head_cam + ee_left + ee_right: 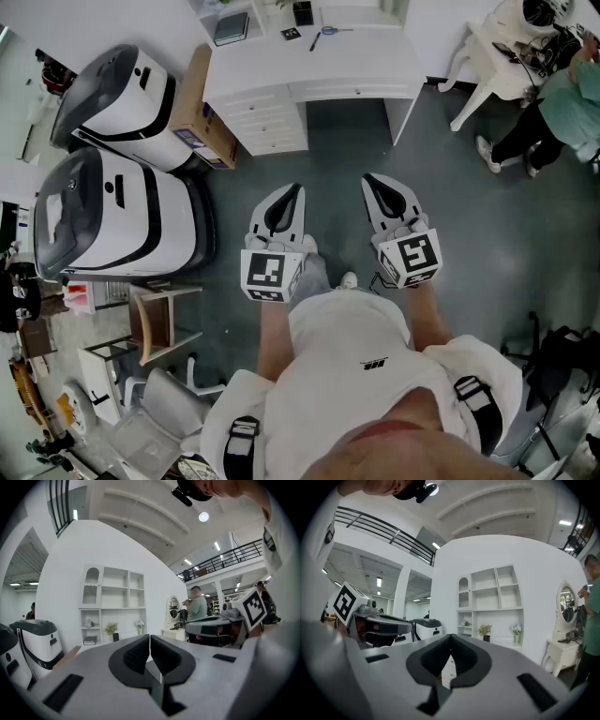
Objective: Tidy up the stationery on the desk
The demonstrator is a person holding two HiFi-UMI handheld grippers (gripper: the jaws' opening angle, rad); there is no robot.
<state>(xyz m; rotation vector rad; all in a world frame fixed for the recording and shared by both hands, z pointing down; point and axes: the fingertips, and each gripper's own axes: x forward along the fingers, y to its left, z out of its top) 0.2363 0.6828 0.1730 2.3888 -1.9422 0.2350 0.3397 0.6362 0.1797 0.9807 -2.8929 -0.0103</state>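
Note:
The white desk (375,58) stands ahead of me across a stretch of grey floor. On its top lie a dark notebook (231,28), blue-handled scissors (329,31), a dark pen (315,42) and a small black box (302,13). My left gripper (297,189) and right gripper (368,178) are held side by side in front of my body, well short of the desk. Both are shut with nothing between the jaws. The left gripper view shows the shut left gripper (149,641) facing the desk's shelf unit (112,604). The right gripper (450,640) in its own view is pressed together too.
Two large white-and-black machines (117,94) (103,220) stand at the left, with a cardboard box (202,108) beside the desk. A wooden stool (159,319) is at my lower left. A person (558,98) sits by a white table at the far right.

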